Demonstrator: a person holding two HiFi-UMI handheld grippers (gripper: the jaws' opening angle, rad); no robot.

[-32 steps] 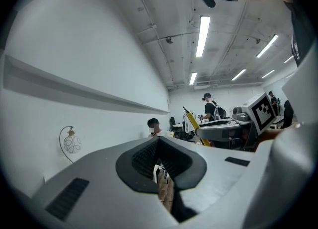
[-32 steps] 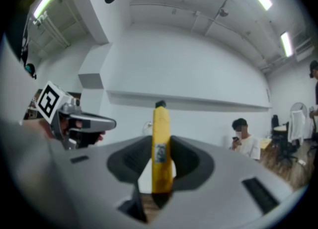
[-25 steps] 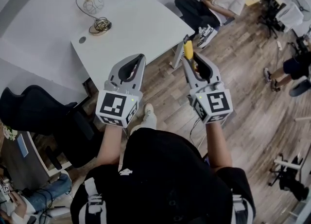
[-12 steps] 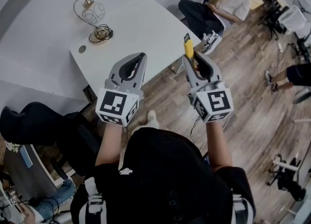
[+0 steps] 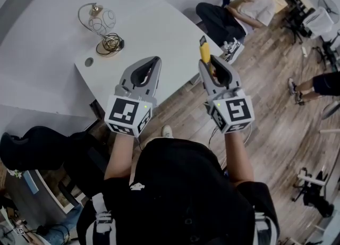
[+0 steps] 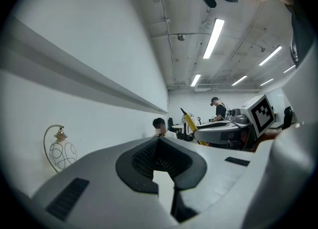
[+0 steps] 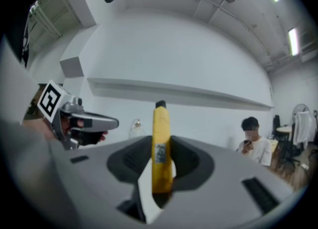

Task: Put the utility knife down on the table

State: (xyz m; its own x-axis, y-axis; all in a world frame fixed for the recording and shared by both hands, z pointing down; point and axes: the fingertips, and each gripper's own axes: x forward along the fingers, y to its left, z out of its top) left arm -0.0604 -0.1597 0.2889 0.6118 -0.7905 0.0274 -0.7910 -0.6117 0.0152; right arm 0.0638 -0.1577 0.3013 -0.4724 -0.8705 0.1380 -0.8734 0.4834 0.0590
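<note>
A yellow utility knife [image 5: 205, 52] with a black tip stands upright between the jaws of my right gripper [image 5: 207, 64], which is shut on it. In the right gripper view the utility knife [image 7: 160, 143] rises from the closed jaws. That gripper hovers above the right corner of the white table [image 5: 159, 31]. My left gripper [image 5: 148, 68] is shut with nothing in it, held over the table's front edge. In the left gripper view my left gripper [image 6: 161, 156] points level, and the knife [image 6: 189, 121] shows to its right.
A wire-globe lamp [image 5: 101, 22] with a coiled cord sits on the table's far left, beside a round cable hole [image 5: 88, 62]. A seated person [image 5: 241, 5] is beyond the table on the wooden floor. A black chair [image 5: 48, 151] stands at my left.
The view has shifted slightly, so the table and lamp sit a little lower and nearer. Both grippers keep their pose, the right still holding the knife.
</note>
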